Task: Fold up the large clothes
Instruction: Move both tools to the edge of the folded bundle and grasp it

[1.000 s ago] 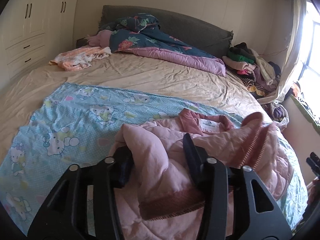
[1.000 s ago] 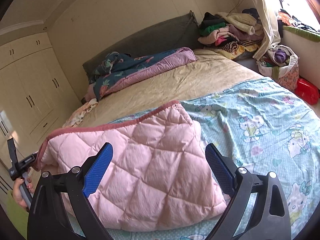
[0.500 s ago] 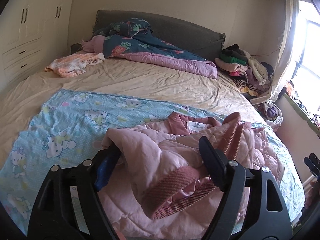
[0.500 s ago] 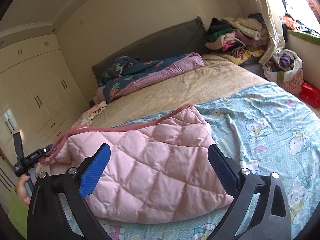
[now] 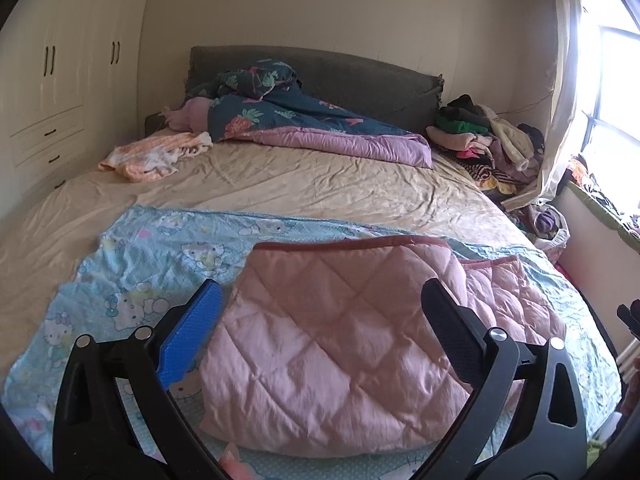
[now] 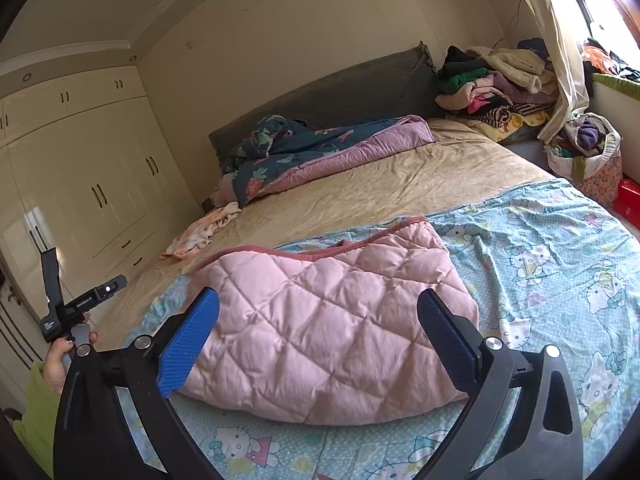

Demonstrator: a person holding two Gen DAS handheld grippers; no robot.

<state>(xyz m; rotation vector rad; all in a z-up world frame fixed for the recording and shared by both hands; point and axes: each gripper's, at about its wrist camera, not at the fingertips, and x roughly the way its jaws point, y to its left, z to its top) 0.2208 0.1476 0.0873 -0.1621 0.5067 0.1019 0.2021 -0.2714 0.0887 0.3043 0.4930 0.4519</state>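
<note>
A pink quilted jacket [image 5: 340, 344] lies folded on a light blue cartoon-print sheet [image 5: 168, 248] on the bed; it also shows in the right wrist view [image 6: 328, 328]. Its dark pink trim runs along the far edge. My left gripper [image 5: 320, 340] is open and empty, with its fingers on either side of the jacket and just above it. My right gripper [image 6: 320, 340] is open and empty, also straddling the jacket from the near side. The left gripper's handle [image 6: 76, 308] shows at the far left of the right wrist view, held in a hand.
A beige bedsheet [image 5: 300, 184] covers the bed. A dark floral duvet [image 5: 288, 120] lies by the grey headboard. A small orange-white garment [image 5: 156, 156] lies at the left. A clothes pile [image 5: 484, 140] and a full bag [image 6: 588, 156] stand at the right. White wardrobes [image 6: 88, 184] line the left wall.
My left gripper was shut on the jacket's sleeve a second ago. It has opened and let go, and the jacket now lies flat and folded. My right gripper stayed open.
</note>
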